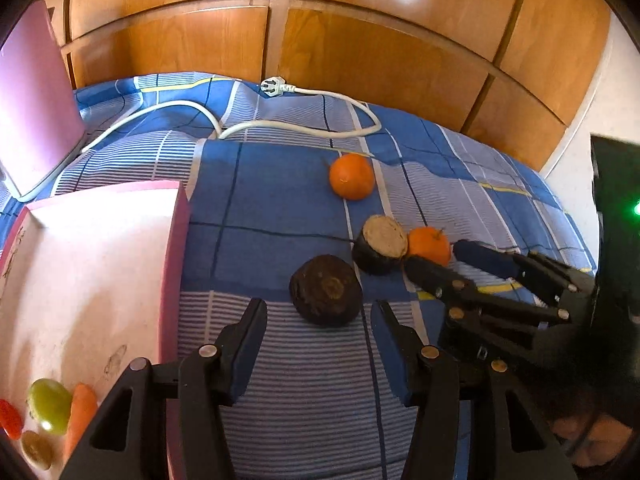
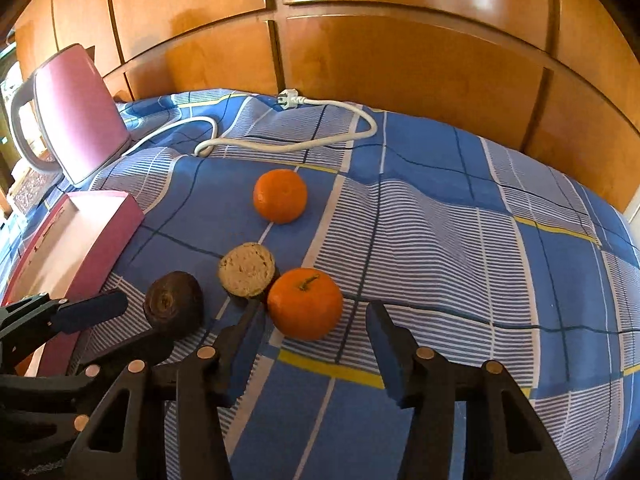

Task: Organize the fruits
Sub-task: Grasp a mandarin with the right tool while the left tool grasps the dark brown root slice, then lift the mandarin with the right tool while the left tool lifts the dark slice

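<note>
We see both tools released, jaws apart, holding nothing. The left hand-held gripper faces the dark beet just ahead of its tips. The right hand-held gripper faces the near orange, which touches the cut beet half to its left. A second orange lies farther ahead on the bed. We judge two risks: the soft, rumpled bedding may let a round fruit roll when nudged, and the right tool's left finger may strike the cut half. The pink box, left of the left tool, holds a green fruit, a carrot, a red item and a brownish piece.
</note>
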`<state>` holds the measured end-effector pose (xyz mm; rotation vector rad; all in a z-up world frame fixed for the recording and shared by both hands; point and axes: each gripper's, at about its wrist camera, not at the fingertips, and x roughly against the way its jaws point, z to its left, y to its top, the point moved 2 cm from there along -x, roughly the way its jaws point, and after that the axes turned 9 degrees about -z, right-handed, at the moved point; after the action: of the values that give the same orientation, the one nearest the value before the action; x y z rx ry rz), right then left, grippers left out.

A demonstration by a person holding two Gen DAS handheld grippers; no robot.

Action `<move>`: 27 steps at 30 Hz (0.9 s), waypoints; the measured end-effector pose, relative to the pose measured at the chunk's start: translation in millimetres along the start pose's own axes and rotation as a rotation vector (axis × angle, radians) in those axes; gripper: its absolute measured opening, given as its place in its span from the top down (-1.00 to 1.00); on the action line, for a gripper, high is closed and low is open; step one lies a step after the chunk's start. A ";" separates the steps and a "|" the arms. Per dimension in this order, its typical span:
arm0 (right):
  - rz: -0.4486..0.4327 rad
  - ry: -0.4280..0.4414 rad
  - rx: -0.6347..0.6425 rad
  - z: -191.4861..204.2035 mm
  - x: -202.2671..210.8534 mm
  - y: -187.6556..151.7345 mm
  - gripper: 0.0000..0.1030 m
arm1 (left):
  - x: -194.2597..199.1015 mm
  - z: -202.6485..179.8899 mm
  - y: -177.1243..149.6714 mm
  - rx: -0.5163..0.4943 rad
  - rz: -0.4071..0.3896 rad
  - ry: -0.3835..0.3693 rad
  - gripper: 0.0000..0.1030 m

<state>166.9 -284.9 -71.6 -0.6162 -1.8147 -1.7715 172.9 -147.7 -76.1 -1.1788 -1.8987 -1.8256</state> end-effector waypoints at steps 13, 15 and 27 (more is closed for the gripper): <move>0.010 -0.034 -0.050 -11.7 -5.1 -5.8 0.24 | -24.4 -6.5 9.8 0.000 0.021 -0.004 0.01; 0.008 -0.052 -0.063 -16.6 -0.4 -8.4 0.24 | -31.4 -7.6 6.5 -0.001 0.033 0.000 0.01; -0.014 -0.078 -0.126 -34.6 5.2 -19.8 0.23 | -35.2 -12.8 3.6 -0.060 0.004 0.058 0.14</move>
<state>151.9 -320.5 -83.0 -0.7333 -1.7719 -1.9069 193.5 -172.9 -95.1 -1.1340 -1.8210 -1.9060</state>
